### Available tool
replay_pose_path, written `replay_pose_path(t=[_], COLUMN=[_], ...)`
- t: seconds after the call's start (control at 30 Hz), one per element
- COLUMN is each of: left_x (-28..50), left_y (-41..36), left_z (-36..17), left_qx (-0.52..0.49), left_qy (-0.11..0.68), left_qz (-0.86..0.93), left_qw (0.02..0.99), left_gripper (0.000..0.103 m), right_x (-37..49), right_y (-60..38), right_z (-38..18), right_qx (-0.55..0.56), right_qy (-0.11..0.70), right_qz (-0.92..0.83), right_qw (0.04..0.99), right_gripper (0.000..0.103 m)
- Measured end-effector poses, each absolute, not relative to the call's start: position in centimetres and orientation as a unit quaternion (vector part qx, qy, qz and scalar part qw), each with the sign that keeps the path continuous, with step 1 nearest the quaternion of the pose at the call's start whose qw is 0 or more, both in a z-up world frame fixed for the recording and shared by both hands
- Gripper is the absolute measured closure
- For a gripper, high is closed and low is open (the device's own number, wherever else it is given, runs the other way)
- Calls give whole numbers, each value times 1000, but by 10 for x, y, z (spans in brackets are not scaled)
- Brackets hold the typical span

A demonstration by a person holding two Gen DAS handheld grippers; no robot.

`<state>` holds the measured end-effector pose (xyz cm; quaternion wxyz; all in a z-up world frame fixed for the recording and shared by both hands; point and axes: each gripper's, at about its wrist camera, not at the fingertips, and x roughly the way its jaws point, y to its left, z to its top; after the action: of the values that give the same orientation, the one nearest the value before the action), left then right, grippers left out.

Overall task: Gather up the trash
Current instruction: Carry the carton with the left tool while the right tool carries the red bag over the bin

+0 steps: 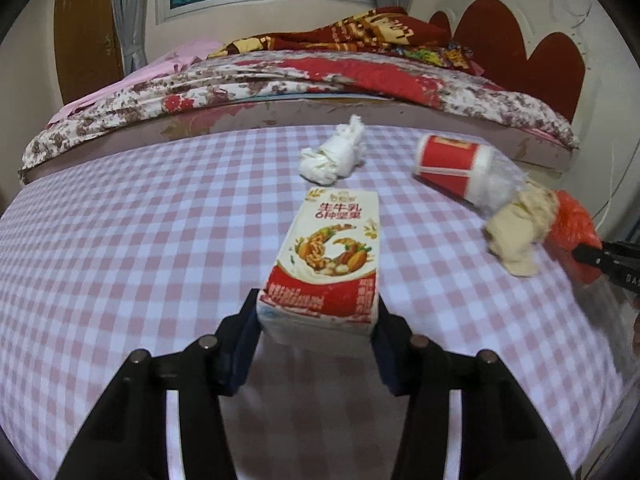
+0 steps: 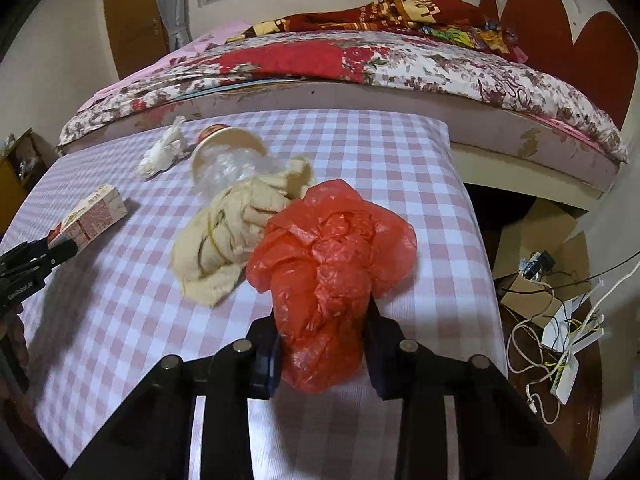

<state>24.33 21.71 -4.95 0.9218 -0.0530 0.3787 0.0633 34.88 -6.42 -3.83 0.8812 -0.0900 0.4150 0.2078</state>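
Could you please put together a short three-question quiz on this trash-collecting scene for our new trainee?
1. True or false: the left gripper is closed on the milk carton.
2. What is between the fingers of the right gripper? A) the white tissue B) the red plastic bag C) the paper cup
3. Fill in: the beige crumpled cloth lies on the checked ______, touching the red plastic bag.

Key:
1. True; both pads press the carton's sides.
2. B; the bag is squeezed between the pads.
3. Tablecloth.
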Motion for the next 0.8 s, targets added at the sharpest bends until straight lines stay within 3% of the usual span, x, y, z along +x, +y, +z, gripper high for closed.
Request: replay_pose_path(t=[0.8], left_x=[151], left_y=[119], left_z=[-18], left_qx=[-48], left_qy=[341], left_qz=[3], left_qw=[939], left_gripper=[52], right_x=[217], right_y=[-151], right_z=[3], right_qx=[-65], right_qy=[375], right_qz=[194], right_qw=[904], right_gripper=[68])
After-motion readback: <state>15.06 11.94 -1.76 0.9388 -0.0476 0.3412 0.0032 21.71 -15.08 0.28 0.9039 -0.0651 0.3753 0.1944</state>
